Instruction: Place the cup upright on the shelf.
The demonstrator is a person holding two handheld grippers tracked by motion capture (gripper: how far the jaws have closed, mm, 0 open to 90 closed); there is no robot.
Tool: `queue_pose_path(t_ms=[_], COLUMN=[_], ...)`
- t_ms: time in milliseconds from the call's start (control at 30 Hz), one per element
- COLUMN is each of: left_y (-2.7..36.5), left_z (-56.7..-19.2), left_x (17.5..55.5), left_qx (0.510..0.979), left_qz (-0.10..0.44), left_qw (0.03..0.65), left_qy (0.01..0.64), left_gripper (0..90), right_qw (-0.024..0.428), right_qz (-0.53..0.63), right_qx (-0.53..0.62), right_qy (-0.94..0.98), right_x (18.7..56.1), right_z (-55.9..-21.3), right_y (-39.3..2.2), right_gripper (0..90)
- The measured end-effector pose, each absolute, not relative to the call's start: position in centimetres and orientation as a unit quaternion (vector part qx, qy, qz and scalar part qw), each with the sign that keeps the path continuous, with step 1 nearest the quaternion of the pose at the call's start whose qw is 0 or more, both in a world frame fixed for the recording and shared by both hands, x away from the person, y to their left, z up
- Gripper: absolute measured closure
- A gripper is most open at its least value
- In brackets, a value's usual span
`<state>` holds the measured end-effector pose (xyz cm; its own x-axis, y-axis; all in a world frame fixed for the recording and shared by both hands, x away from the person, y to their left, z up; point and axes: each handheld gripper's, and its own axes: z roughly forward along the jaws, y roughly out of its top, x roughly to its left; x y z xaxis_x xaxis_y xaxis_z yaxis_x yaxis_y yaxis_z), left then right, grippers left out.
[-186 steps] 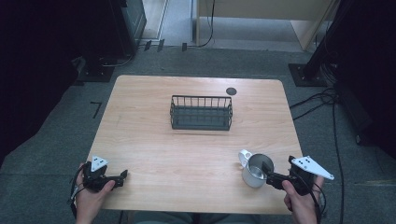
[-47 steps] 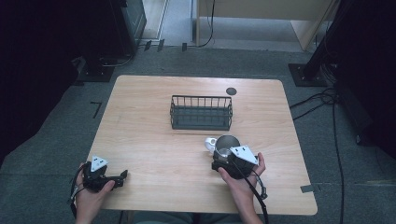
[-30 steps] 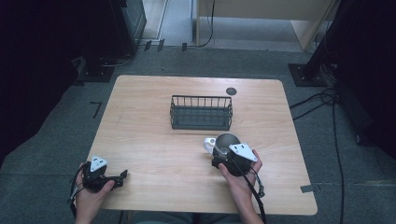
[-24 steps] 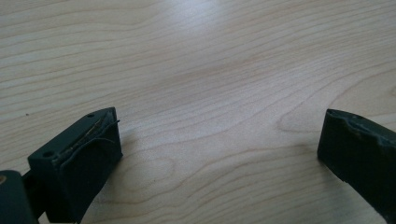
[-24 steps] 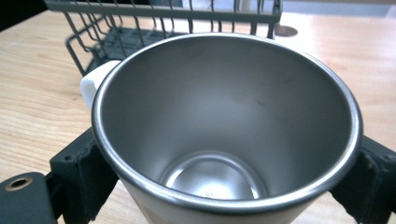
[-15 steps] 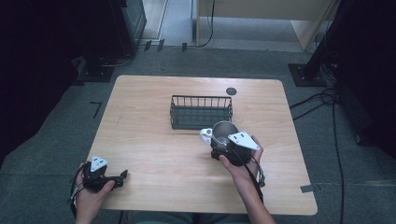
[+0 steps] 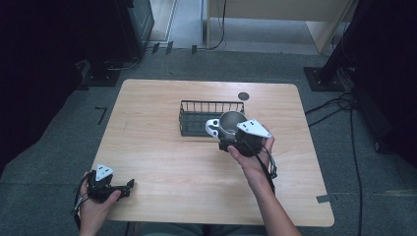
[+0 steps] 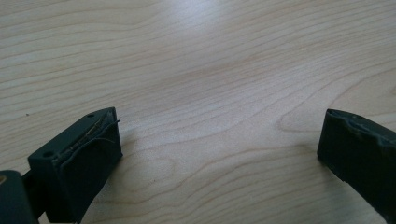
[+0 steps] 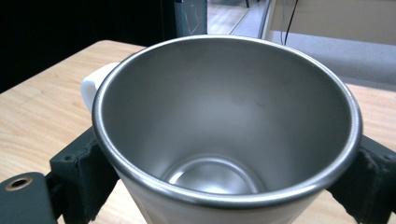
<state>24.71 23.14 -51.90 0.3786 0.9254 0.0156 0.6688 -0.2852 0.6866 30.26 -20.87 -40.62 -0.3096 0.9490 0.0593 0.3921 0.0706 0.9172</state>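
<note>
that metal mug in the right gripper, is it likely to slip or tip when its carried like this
The mug looks rigid: its steel wall should not give under the right gripper. It narrows toward the base and looks smooth, so it might creep in the jaws, which press on its sides below the rim. It is empty, so probably light, and its side handle may pull it slightly off balance.

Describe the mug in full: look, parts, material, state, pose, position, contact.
The mug has a brushed steel-looking interior, a rolled metal rim and a white outer wall with a white handle. It looks empty. It sits upright, mouth up, clamped from both sides near the rim by the right gripper. In the high view it overlaps the near right corner of the black wire basket, handle pointing left. Whether it touches the basket cannot be told.
</note>
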Motion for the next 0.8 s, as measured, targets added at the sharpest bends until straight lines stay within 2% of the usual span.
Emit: queue_pose_path(t_ms=[400, 800], left_y=[23.1, 23.1], left_z=[-51.9, -51.9], left_x=[24.7, 24.7], left_qx=[0.773, 0.772], left_qz=[0.212, 0.211], left_qw=[0.303, 0.304], left_qy=[0.515, 0.516], left_gripper=[0.0, 0.0], right_qw=[0.317, 0.314], right_qz=[0.459, 0.455], right_qx=[0.489, 0.485], right_qy=[0.671, 0.678], right_x=[33.8, 37.5], right_z=[-38.3, -38.4], right_y=[-20.4, -19.5], right_gripper=[7.4, 7.4])
